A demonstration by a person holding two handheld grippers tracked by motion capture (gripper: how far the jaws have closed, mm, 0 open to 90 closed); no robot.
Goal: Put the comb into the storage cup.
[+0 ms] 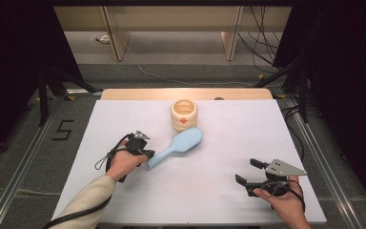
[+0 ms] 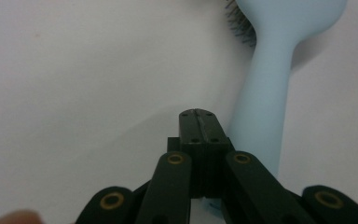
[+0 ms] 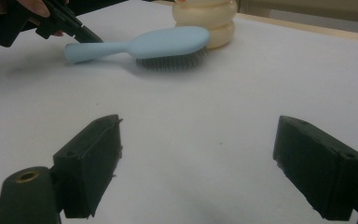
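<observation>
1. High view: a light-blue hairbrush (image 1: 178, 144) lies on the white table (image 1: 219, 191), its head just beside a cream ringed cup (image 1: 184, 114) at the far middle; nothing can be made out inside the cup. The left gripper (image 1: 145, 153) sits at the brush's handle end. The right gripper (image 1: 248, 171) hovers near the front right, well apart from the brush.
2. Left gripper view: the jaws are pressed together with nothing between them, and the brush handle runs just beside them.
3. Right gripper view: the jaws stand wide apart over bare table; the brush lies bristles down, its head against the cup.
</observation>
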